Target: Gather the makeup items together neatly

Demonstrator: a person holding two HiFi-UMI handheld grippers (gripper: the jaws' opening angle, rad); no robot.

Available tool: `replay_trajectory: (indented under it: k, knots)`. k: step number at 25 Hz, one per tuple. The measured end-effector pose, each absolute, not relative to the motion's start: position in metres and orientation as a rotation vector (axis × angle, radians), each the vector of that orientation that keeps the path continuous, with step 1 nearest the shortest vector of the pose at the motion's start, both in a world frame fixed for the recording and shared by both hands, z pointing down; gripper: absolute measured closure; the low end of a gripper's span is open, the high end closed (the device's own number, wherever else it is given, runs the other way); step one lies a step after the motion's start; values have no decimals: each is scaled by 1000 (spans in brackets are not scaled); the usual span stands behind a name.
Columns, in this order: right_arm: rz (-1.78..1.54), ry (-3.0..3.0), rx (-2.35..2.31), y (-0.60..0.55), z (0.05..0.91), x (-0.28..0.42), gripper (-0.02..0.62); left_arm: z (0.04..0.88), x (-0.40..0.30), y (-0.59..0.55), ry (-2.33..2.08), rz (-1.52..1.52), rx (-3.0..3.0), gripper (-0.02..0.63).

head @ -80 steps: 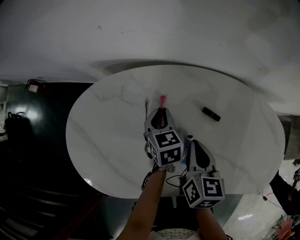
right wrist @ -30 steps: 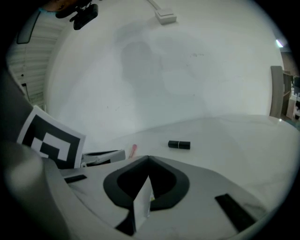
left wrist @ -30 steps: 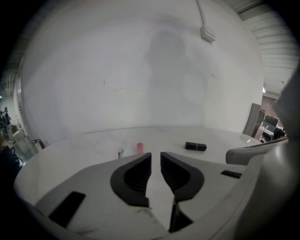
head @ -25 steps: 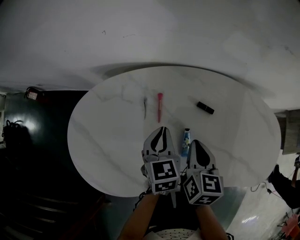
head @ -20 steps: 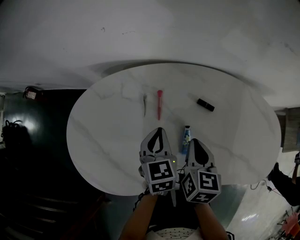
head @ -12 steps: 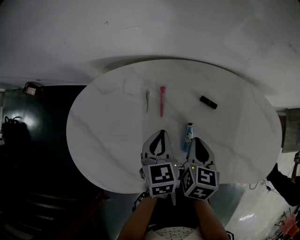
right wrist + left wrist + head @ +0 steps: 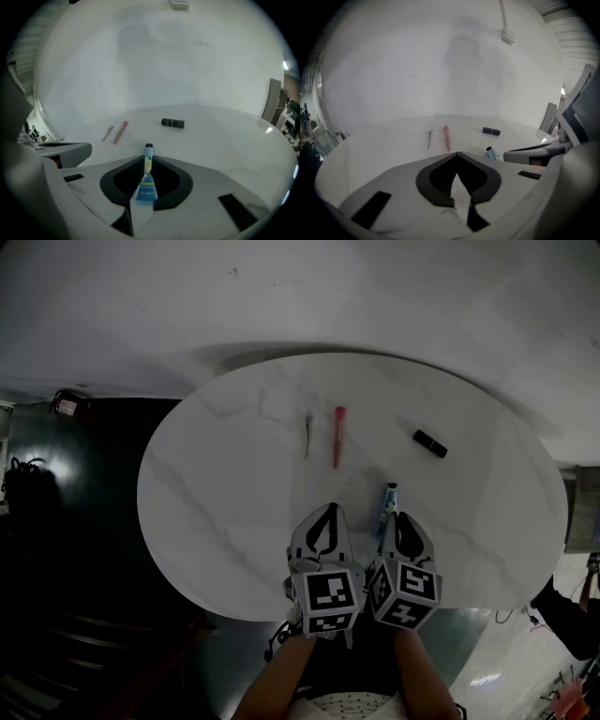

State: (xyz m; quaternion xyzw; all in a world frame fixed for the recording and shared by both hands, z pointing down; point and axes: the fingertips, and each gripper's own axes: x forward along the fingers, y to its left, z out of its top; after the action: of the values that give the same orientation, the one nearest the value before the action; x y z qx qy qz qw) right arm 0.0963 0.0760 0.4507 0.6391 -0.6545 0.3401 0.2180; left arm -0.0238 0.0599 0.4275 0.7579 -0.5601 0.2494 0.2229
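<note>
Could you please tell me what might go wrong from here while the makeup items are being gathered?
1. The right gripper has just been opening its jaws around the blue tube, not clamped yet; closing near its narrow cap end could make it swivel or slip out.
2. The shut left gripper sits close beside the right one, so they might bump.
3. The black lipstick, lying apart from the rest, looks round and may roll if nudged.

Blue tube [image 7: 387,502] lies flat, cap pointing away. Beyond it, pink stick [image 7: 337,435] and thin grey clip [image 7: 307,434] lie side by side. Black lipstick [image 7: 430,442] lies apart, right.
</note>
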Motion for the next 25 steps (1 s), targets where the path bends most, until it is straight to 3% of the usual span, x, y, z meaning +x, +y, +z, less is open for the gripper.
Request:
replay_trajectory:
  k: [5, 25]
  knots:
    - [971, -1808, 1720, 75, 458, 90, 457, 424, -33, 58, -1568, 659, 2081, 588]
    - [951, -1731, 1686, 75, 478, 88, 419, 433, -49, 58, -1573, 647, 2042, 588]
